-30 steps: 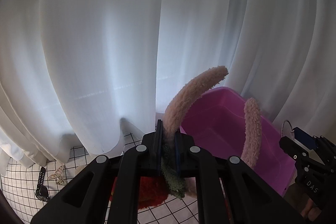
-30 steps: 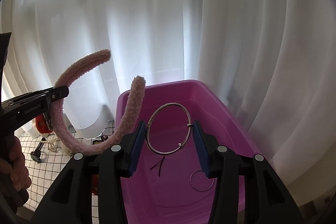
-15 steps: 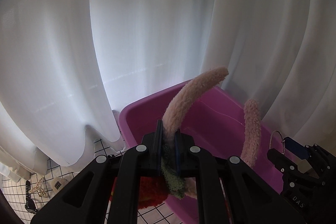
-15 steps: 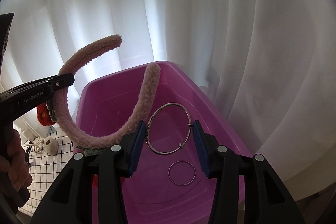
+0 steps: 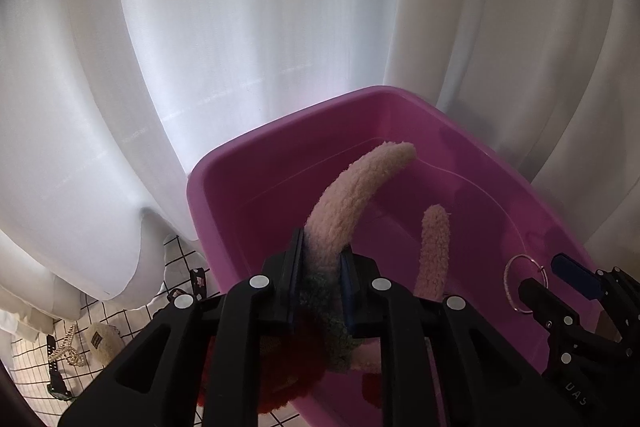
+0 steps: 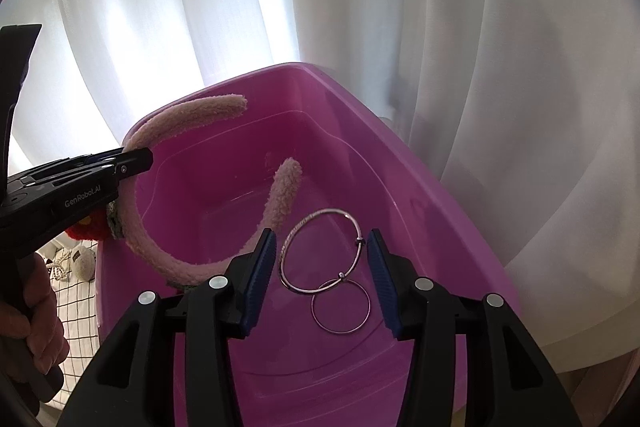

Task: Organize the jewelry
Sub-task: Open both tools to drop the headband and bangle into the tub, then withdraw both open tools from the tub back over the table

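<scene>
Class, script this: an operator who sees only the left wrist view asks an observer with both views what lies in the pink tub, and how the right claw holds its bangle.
Operator: My left claw and the headband hide the tub floor. Is anything in there?
Observer: Yes. The right wrist view shows one thin plain ring lying on the floor.
Operator: I see the right claw and its bangle only edge-on. How is it gripped?
Observer: Across its width, between the two blue pads, and held over the tub's inside.
</scene>
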Available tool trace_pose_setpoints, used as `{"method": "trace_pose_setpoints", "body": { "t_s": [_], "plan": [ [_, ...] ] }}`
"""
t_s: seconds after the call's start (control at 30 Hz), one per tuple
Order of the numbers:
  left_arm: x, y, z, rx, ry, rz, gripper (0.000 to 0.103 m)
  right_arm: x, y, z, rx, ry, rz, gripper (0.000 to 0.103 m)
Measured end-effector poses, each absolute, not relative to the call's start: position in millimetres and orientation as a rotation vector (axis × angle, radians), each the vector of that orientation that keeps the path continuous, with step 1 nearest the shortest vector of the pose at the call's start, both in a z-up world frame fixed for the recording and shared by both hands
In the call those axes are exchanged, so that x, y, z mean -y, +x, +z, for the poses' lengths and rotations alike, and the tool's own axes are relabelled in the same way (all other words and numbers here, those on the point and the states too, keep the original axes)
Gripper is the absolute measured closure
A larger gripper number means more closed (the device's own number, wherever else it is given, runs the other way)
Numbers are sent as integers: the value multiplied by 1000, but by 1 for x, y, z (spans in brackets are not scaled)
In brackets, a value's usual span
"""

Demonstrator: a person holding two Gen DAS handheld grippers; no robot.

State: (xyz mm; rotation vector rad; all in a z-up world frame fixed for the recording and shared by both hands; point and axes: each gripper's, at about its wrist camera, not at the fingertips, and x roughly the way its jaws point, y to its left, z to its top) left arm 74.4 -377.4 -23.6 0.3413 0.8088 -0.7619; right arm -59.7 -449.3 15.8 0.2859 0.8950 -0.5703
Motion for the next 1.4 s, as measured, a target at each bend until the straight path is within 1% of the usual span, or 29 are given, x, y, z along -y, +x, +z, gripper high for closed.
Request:
{"method": "trace_pose_setpoints", "body": {
  "t_s": [0.03, 0.07, 0.1, 0.13, 0.17, 0.2, 0.27, 0.57, 0.9, 1.0, 1.07, 1.4],
  "plan": [
    [377, 74, -24, -811, 341, -762, 82, 449, -59, 15, -896, 282, -571, 47],
    [379, 75, -25, -812, 343, -757, 79, 448, -60, 16, -894, 277, -575, 43],
    [379, 76, -25, -809, 344, -753, 76, 446, -61, 18, -891, 271, -577, 43],
    [378, 70, -22, -802, 346, -745, 56, 445, -61, 18, -891, 267, -578, 42],
    [377, 71, -20, -792, 347, -730, 20, 446, -62, 18, -890, 267, -580, 41],
    [374, 70, -18, -769, 337, -716, 10, 447, -61, 17, -889, 270, -578, 41],
    [369, 70, -13, -740, 322, -711, 10, 448, -61, 17, -886, 271, -577, 41],
    [357, 76, -5, -756, 313, -679, 10, 441, -65, 25, -850, 276, -559, 41],
    [308, 76, 20, -722, 230, -636, 10, 415, -66, 45, -797, 262, -512, 40],
    [285, 73, 27, -719, 195, -617, 8, 402, -64, 48, -786, 256, -484, 38],
    [266, 71, 30, -712, 176, -604, 7, 391, -63, 49, -780, 251, -459, 33],
    [150, 77, 24, -755, 77, -501, 6, 320, -43, 52, -767, 198, -297, 30]
  ]
}}
